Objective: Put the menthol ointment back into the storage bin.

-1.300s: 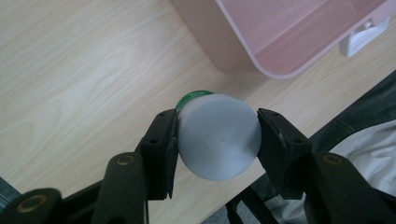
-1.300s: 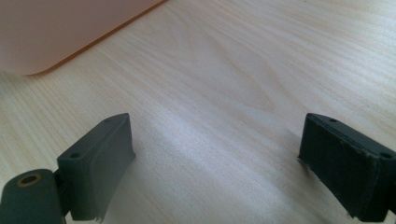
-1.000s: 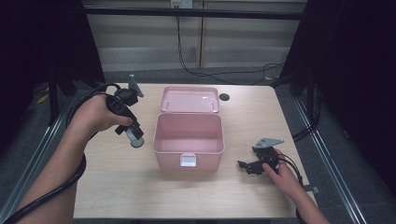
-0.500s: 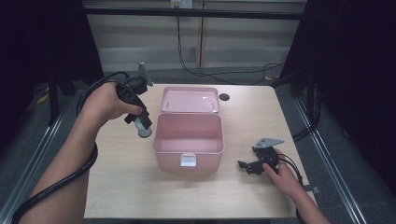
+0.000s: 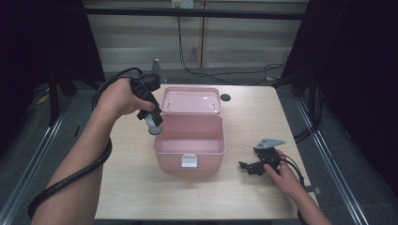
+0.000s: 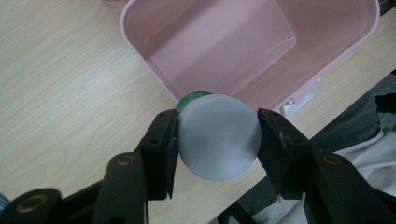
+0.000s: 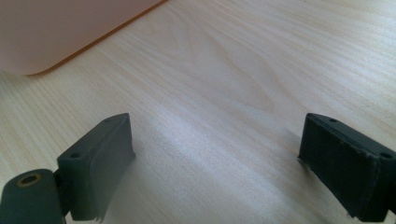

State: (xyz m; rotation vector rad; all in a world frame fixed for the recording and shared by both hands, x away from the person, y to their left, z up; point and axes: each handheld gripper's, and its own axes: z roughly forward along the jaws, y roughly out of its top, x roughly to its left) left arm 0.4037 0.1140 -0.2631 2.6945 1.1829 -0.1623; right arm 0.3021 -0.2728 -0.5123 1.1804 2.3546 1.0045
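Note:
An open pink box [image 5: 188,140] stands mid-table with its lid [image 5: 191,100] folded back behind it. My left gripper [image 5: 154,125] hangs over the box's left rim, pointing down, shut on a grey round can with a green edge [image 5: 153,124]. From the left gripper view the can's grey end [image 6: 218,136] sits clamped between both jaws, above the box's near corner [image 6: 140,51]. My right gripper [image 5: 248,167] rests on the table to the right of the box, open, nothing between its fingers [image 7: 100,161]; the box's pink wall [image 7: 56,32] lies ahead of it.
A small dark round spot [image 5: 225,97] marks the table beside the lid. Bare wooden tabletop [image 5: 263,117] stretches right of the box. Cables trail from both grippers. The table edges drop to a dark floor with metal rails on each side.
My left hand has carried the can rightward and slightly up, from the open table left of the box to over its left rim. The right gripper has not moved.

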